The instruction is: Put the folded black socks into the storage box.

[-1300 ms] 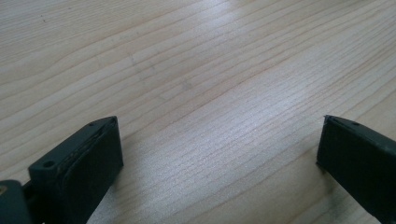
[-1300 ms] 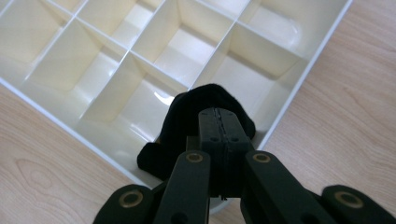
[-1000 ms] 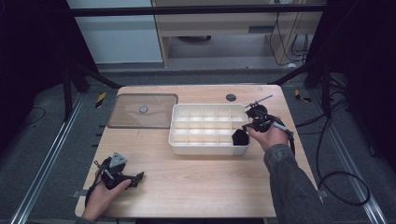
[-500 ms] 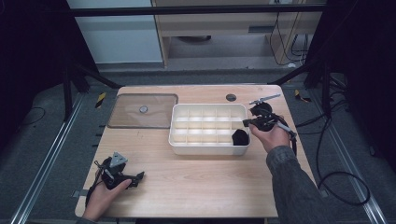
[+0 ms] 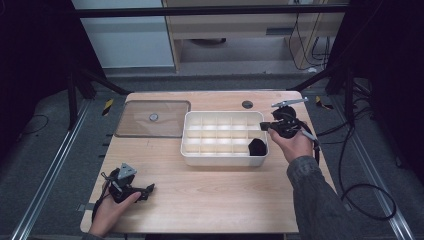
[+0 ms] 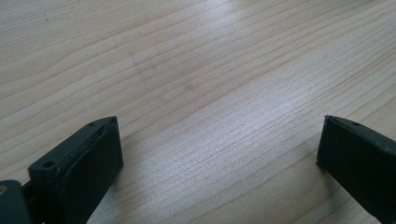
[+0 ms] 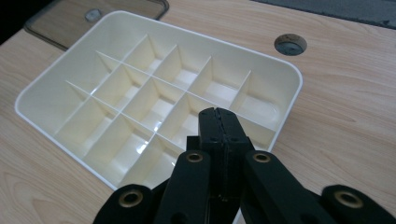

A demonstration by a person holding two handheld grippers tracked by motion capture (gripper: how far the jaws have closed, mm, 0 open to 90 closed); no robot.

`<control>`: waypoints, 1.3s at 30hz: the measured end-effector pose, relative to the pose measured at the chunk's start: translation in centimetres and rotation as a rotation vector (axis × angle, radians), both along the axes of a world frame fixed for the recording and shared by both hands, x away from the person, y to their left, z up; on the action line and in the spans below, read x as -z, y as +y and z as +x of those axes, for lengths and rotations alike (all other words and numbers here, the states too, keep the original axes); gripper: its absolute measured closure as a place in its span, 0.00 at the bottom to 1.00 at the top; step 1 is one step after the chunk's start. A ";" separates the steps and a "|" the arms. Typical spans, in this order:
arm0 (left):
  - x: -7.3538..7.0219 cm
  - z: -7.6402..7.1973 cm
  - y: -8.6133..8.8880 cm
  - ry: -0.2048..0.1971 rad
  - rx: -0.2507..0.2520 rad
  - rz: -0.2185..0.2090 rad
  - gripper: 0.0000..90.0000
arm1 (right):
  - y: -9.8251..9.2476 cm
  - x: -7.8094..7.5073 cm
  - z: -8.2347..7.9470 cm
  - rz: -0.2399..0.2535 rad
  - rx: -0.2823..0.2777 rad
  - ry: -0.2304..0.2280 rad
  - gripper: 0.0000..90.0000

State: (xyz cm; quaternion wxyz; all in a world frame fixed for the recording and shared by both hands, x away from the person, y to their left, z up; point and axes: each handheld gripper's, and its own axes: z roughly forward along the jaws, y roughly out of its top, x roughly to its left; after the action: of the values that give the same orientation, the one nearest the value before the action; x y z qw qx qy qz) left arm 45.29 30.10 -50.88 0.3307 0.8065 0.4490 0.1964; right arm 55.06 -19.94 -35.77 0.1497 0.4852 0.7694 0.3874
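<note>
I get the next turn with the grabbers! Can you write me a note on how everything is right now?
Right gripper: fingers shut, holding nothing, at the right end of the white divided tray.
Left gripper: fingers open, holding nothing, over bare table at the near left.
A black thing lies in the tray's near right compartment.
The clear lid lies flat to the left of the tray.
Done: black thing in the tray.
Left: probably the lid, not yet on.
</note>
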 end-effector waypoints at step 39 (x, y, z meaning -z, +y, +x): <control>0.0 0.0 0.0 -0.001 -0.002 -0.003 0.00 | -0.9 -0.7 -5.6 0.039 0.035 -0.162 0.22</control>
State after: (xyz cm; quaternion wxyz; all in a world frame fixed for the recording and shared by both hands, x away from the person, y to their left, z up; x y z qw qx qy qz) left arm 45.24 30.06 -50.89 0.3321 0.8055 0.4497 0.1964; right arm 49.43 -20.86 -35.03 0.2087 0.4687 0.7384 0.4376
